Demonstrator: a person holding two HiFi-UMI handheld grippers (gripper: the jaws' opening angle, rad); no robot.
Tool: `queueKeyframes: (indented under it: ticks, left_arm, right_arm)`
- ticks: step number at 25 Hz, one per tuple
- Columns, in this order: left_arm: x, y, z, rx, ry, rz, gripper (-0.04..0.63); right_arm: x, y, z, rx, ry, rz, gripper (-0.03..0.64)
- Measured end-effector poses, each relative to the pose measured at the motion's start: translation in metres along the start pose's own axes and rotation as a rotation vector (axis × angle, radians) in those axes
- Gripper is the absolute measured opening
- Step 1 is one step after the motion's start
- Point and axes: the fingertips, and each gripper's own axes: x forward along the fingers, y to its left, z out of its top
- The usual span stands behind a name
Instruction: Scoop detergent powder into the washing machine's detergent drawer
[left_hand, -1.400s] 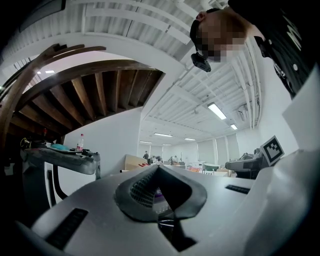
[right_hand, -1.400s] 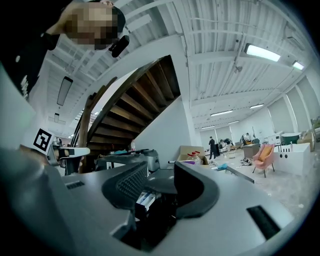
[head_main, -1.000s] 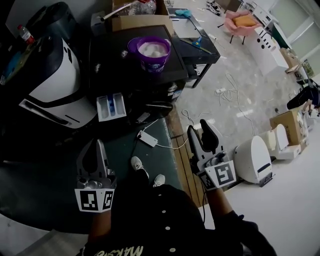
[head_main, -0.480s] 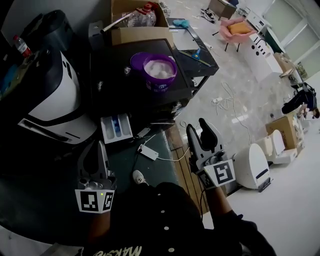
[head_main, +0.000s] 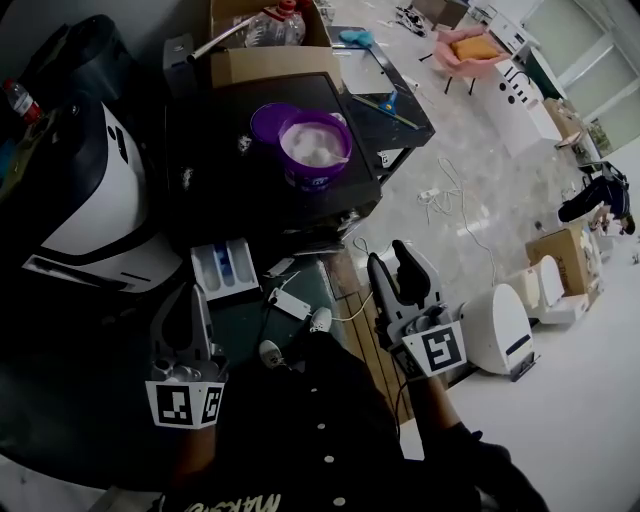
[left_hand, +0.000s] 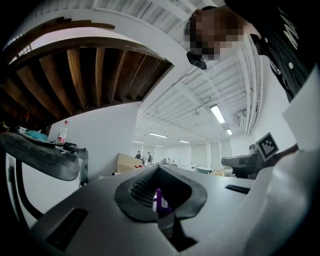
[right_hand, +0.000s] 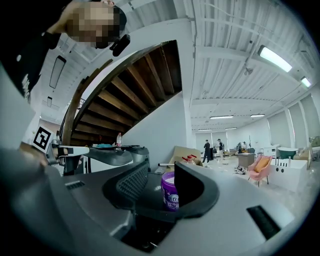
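Both grippers point ahead: left gripper (head_main: 188, 298) spread and empty, right gripper (head_main: 390, 258) spread and empty too, free for a grab, I'd say. Well ahead of the right gripper, the purple tub (head_main: 315, 152) stands lidless on the desk (head_main: 215, 140), white powder (head_main: 313, 143) inside. Near, ahead of the left gripper, the detergent drawer (head_main: 222, 270) juts out for filling, no powder visible.

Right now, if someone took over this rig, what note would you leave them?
Left gripper: jaws a little apart, empty.
Right gripper: open, empty. Both are short of the washer.
Tub of powder, lid off, stands on the washer; the drawer is pulled out below it.
Done: tub and drawer open. No powder shows in the drawer.
Left: scoop powder from the tub into the drawer.
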Motion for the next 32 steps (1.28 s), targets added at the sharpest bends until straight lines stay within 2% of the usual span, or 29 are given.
queueKeyframes:
  ticks: [9, 14, 19, 22, 26, 32]
  left_arm:
    - [0.051, -0.01, -0.001, 0.019, 0.007, 0.074, 0.006]
    - [0.082, -0.015, -0.005, 0.025, 0.021, 0.14, 0.006]
    - [0.093, -0.012, -0.005, 0.027, 0.035, 0.221, 0.005]
    - [0.091, -0.003, -0.004, 0.038, 0.039, 0.248, 0.006]
    - [0.094, 0.021, -0.01, 0.027, 0.046, 0.275, 0.006]
    - [0.109, 0.045, -0.001, 0.078, 0.055, 0.203, 0.005]
  right_arm:
    - [0.053, -0.05, 0.003, 0.003, -0.012, 0.081, 0.166]
    - [0.079, -0.081, -0.006, 0.022, 0.01, 0.148, 0.166]
    - [0.112, -0.093, -0.021, -0.026, 0.063, 0.269, 0.166]
    - [0.134, -0.088, -0.029, -0.147, 0.111, 0.365, 0.166]
    - [0.16, -0.082, -0.048, -0.442, 0.225, 0.478, 0.166]
    - [0.175, -0.075, -0.089, -0.853, 0.421, 0.677, 0.166]
